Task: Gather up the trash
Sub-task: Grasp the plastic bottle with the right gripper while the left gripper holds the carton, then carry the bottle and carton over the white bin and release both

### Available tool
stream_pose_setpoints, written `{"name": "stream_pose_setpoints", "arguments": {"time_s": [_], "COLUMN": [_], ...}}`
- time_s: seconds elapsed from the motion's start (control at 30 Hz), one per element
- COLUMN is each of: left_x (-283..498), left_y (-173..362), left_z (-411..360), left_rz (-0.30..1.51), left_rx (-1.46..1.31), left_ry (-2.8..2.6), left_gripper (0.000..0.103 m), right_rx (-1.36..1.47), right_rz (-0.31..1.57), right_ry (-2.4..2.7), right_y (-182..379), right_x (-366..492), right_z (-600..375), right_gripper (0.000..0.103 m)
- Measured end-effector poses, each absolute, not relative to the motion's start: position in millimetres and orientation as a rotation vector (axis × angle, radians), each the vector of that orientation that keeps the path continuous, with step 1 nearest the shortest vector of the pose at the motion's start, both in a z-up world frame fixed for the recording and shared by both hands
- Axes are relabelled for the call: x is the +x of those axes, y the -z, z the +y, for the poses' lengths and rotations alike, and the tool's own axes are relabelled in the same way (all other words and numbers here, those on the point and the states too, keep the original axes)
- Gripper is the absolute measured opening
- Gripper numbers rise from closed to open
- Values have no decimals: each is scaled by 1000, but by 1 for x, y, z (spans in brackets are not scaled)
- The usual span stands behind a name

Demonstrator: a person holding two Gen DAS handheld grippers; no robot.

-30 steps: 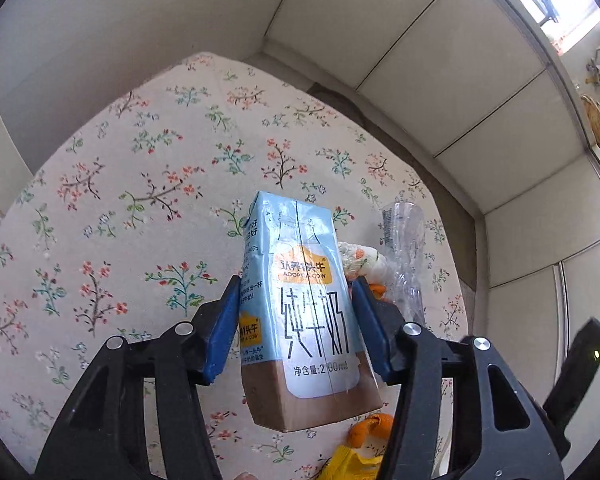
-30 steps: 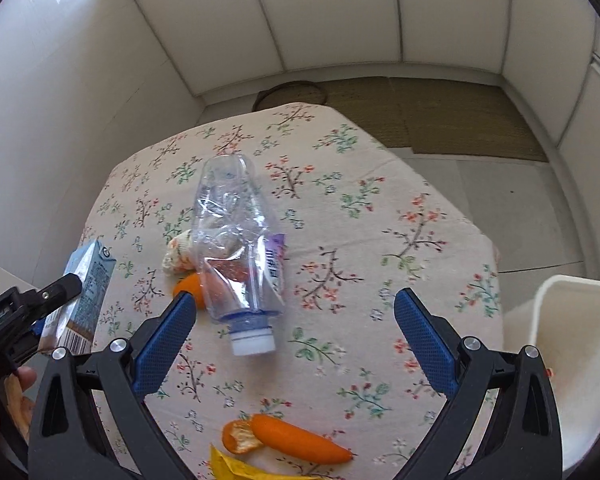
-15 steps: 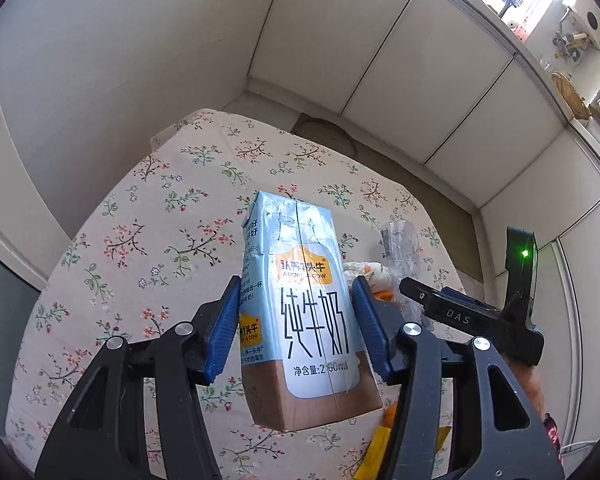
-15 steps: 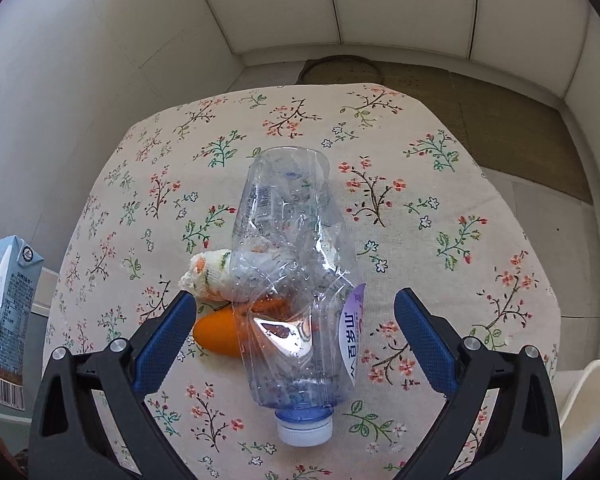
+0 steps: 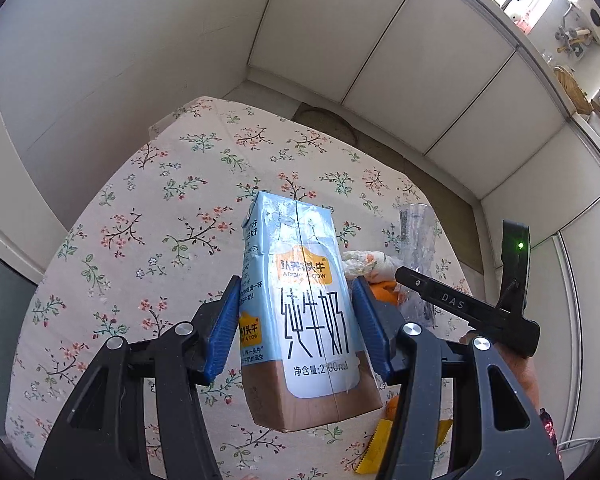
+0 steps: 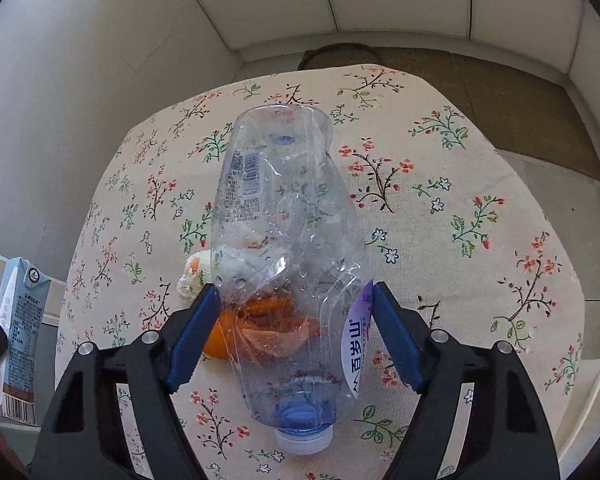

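Observation:
A blue and brown milk carton (image 5: 300,312) hangs upright above the flowered table, with my left gripper (image 5: 296,284) shut on its sides. The same carton (image 6: 22,332) shows at the left edge of the right wrist view. A crushed clear plastic bottle (image 6: 284,248) lies on the cloth, blue cap toward me. My right gripper (image 6: 294,290) straddles its lower half with the jaws closing, and the blue pads (image 6: 198,332) touch both sides of the bottle. In the left wrist view the bottle (image 5: 418,232) lies to the carton's right.
Orange peel (image 6: 220,336) and a crumpled tissue (image 6: 194,276) lie under and left of the bottle. A yellow wrapper (image 5: 380,448) lies near the table's front. A white bin (image 6: 592,400) stands off the table's right side. White walls ring the tablecloth (image 6: 460,208).
My right gripper came down over the bottle and its jaws narrowed from wide apart onto the bottle's sides. The left gripper lifted the carton slightly.

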State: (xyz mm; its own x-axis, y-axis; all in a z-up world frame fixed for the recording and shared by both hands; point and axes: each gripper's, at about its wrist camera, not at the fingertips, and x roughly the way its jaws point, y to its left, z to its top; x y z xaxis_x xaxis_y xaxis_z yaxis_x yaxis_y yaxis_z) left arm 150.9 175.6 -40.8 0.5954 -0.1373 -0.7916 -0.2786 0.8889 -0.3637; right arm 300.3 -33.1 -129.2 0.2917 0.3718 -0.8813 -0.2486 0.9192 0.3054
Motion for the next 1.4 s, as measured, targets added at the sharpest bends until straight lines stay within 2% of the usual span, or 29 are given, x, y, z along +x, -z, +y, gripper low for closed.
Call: {"name": "stream_pose_setpoints", "arguments": {"time_s": [0.53, 1.0, 1.2, 1.4], "left_x": [139, 126, 127, 128], "left_y": [0, -19, -20, -14], "left_z": [148, 103, 75, 42], "left_rz": [846, 801, 804, 822], "left_rx": [-477, -432, -411, -384], "left_ry": [-29, 55, 98, 140], "left_gripper": [53, 53, 53, 53], "right_rx": [129, 212, 259, 316], "right_rz": [987, 842, 789, 787], "right_ry": [-354, -225, -109, 45], "right_y": [32, -31, -48, -33], "right_x": [243, 168, 130, 104], "right_z": [-70, -164, -230, -295], "right_gripper": [75, 76, 76, 76]}}
